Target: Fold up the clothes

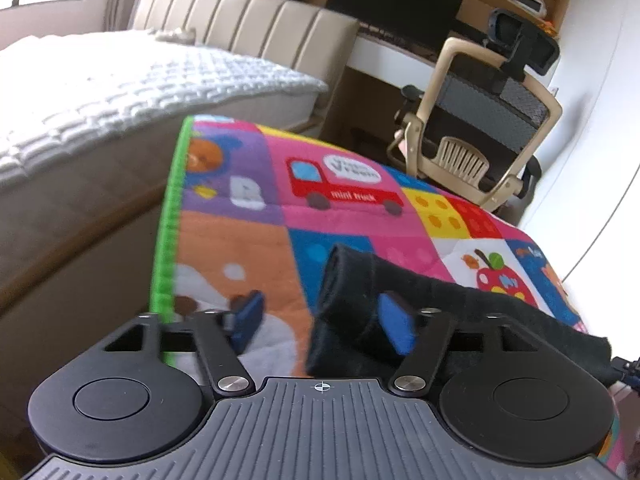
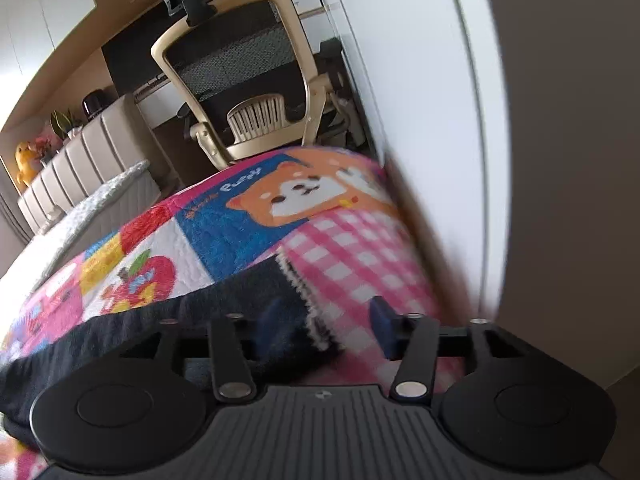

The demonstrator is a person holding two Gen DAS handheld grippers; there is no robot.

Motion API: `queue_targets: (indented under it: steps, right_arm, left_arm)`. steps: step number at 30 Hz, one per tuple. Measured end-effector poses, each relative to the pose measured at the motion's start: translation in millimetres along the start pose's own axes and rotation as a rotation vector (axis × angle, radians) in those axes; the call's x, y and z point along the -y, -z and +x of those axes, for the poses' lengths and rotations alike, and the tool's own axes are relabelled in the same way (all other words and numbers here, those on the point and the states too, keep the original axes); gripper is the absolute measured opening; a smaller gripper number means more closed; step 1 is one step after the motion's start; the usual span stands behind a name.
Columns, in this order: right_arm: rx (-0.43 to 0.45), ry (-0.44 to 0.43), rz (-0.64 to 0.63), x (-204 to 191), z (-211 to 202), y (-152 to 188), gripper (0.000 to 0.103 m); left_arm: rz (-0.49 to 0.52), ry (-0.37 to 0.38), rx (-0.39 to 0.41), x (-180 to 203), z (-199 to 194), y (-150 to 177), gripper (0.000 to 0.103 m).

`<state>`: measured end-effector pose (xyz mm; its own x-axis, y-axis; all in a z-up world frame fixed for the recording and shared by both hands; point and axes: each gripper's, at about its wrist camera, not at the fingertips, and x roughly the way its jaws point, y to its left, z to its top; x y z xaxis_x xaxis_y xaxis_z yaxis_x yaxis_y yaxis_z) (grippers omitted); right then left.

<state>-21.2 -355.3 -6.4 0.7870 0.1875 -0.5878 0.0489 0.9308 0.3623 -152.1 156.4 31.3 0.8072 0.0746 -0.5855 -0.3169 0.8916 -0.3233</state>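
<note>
A black garment (image 1: 460, 292) lies stretched across a colourful patchwork play mat (image 1: 344, 184). In the left wrist view its thick folded end (image 1: 340, 304) sits between the blue pads (image 1: 250, 318), close against the right one. My left gripper (image 1: 322, 322) is open around that end. In the right wrist view the garment's other end (image 2: 224, 304), with a white zigzag trim (image 2: 298, 284), lies between the fingers on the pink checked patch of the mat (image 2: 360, 256). My right gripper (image 2: 329, 324) is open too, its left pad partly behind the dark cloth.
A bed with a white quilted cover (image 1: 120, 92) runs along the mat's left edge. A beige mesh office chair (image 1: 480, 120) and a desk (image 1: 384, 52) stand beyond the mat. A white wall or door (image 2: 420, 80) rises close on the right.
</note>
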Motion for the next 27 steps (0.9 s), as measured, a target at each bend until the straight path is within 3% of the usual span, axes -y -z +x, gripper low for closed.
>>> queue_targets:
  steps: [5, 10, 13, 15, 18, 23, 27]
  right_arm:
    - [0.034, 0.029, -0.039, -13.5, 2.5, 15.4, 0.053]
    - [0.142, 0.020, -0.106, -32.7, -30.2, 32.6, 0.053]
    - [0.174, -0.108, -0.361, -77.9, -53.0, 46.9, 0.052]
    - [0.137, -0.250, -0.507, -110.7, -57.6, 54.2, 0.035]
    - [0.086, -0.362, -0.719, -154.4, -50.3, 66.9, 0.025]
    - [0.098, -0.415, -1.125, -212.9, -37.4, 93.6, 0.024]
    - [0.036, -0.438, -1.242, -227.4, -28.1, 106.8, 0.024]
  left_arm:
    - [-0.003, -0.007, -0.043, 5.6, 21.6, 6.9, 0.074]
    - [0.008, -0.026, -0.051, 11.0, 29.0, 3.2, 0.074]
    - [0.023, -0.040, -0.057, 15.9, 33.3, 0.7, 0.072]
    - [0.033, -0.049, -0.061, 19.1, 36.1, -0.9, 0.062]
    - [0.055, -0.066, -0.056, 24.7, 37.5, -1.9, 0.057]
    - [0.106, -0.070, -0.034, 28.6, 31.9, -3.1, 0.044]
    - [0.104, -0.045, -0.024, 25.4, 30.8, -5.5, 0.043]
